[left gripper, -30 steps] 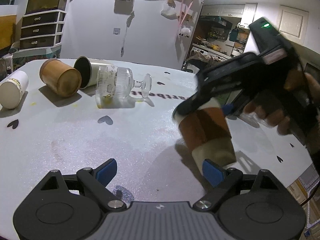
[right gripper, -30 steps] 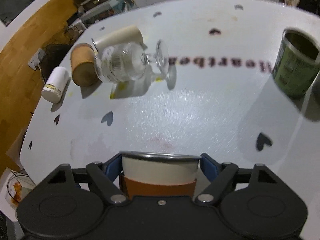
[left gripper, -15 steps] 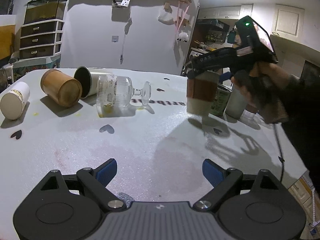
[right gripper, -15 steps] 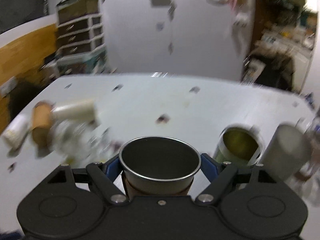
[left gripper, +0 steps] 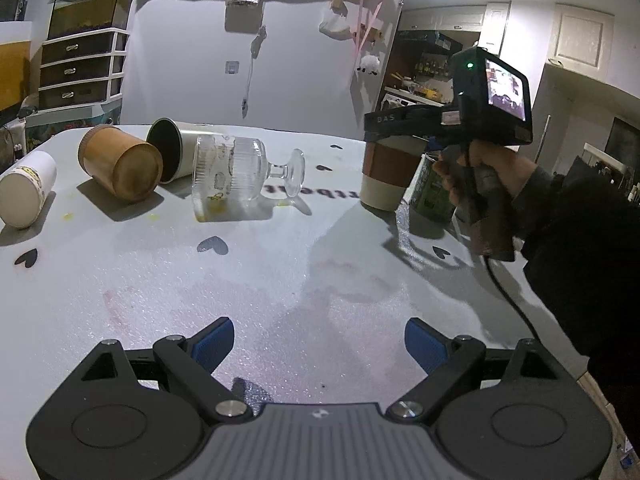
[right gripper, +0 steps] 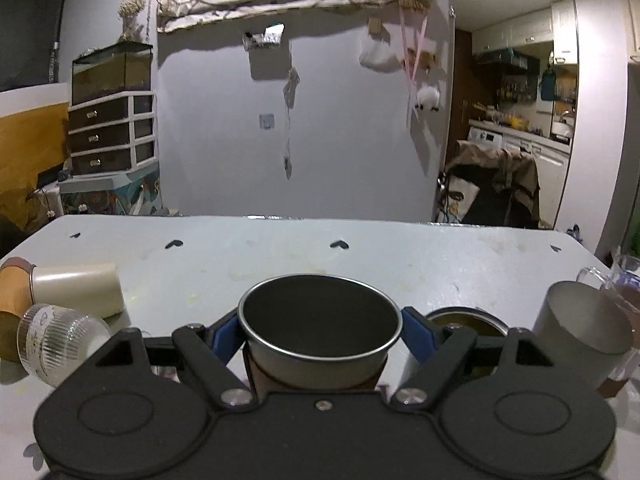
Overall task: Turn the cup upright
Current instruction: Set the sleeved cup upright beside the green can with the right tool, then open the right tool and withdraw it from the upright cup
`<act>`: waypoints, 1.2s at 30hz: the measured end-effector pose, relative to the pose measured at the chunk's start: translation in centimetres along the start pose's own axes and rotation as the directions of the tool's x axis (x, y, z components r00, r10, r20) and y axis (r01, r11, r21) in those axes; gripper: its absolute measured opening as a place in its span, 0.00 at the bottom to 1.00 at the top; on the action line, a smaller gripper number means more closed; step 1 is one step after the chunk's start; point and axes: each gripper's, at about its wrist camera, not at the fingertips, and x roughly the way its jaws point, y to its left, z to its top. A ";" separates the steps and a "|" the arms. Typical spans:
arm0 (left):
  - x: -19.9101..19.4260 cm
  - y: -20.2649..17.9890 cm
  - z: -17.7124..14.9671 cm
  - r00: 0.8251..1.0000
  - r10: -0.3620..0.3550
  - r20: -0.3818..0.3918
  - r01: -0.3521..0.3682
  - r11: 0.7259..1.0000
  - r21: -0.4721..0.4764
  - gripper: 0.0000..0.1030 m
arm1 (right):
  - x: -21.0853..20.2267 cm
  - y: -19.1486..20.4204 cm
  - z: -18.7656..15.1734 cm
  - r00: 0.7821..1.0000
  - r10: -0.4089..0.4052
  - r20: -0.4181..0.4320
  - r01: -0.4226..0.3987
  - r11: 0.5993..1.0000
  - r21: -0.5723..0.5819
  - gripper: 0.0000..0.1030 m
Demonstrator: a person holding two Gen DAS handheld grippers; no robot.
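Observation:
My right gripper (right gripper: 320, 336) is shut on a metal cup (right gripper: 320, 340) with a brown sleeve and cream base. The cup stands upright, mouth up, and its base rests on the white table (left gripper: 280, 280) in the left wrist view (left gripper: 386, 176), next to a green can (left gripper: 430, 192). My left gripper (left gripper: 318, 346) is open and empty, low over the near part of the table.
Lying on their sides at the left are a ribbed stemmed glass (left gripper: 236, 174), a metal cup (left gripper: 172, 154), a wooden cup (left gripper: 118, 162) and a white cup (left gripper: 26, 188). A grey cup (right gripper: 580, 336) and a glass mug (right gripper: 620, 280) stand at the right.
The right gripper turned the brown-sleeved cup from tilted and raised to upright, carried it away to the right and lowered it beside the green can. The left gripper stayed still.

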 end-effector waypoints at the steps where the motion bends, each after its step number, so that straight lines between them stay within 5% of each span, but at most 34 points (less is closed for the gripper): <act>1: 0.0 0.0 0.0 1.000 0.001 -0.002 -0.001 1.000 0.000 0.90 | 0.0 0.2 -0.2 1.000 -0.002 0.013 0.002 1.000 -0.006 0.80; 16: -0.1 -0.8 1.0 1.000 0.005 0.012 -0.006 1.000 0.010 0.90 | -2.7 0.6 0.0 1.000 0.014 0.019 -0.014 0.999 -0.049 0.90; 27: -0.2 -2.4 2.4 0.998 0.016 0.069 -0.020 0.998 0.058 0.90 | -12.3 -2.1 -0.2 0.994 0.084 0.072 -0.082 0.996 -0.033 0.93; 36: -1.2 -3.2 2.5 0.993 0.011 0.121 -0.019 0.998 0.066 0.93 | -20.3 -4.9 -4.8 0.987 0.078 0.138 -0.078 0.997 -0.002 0.96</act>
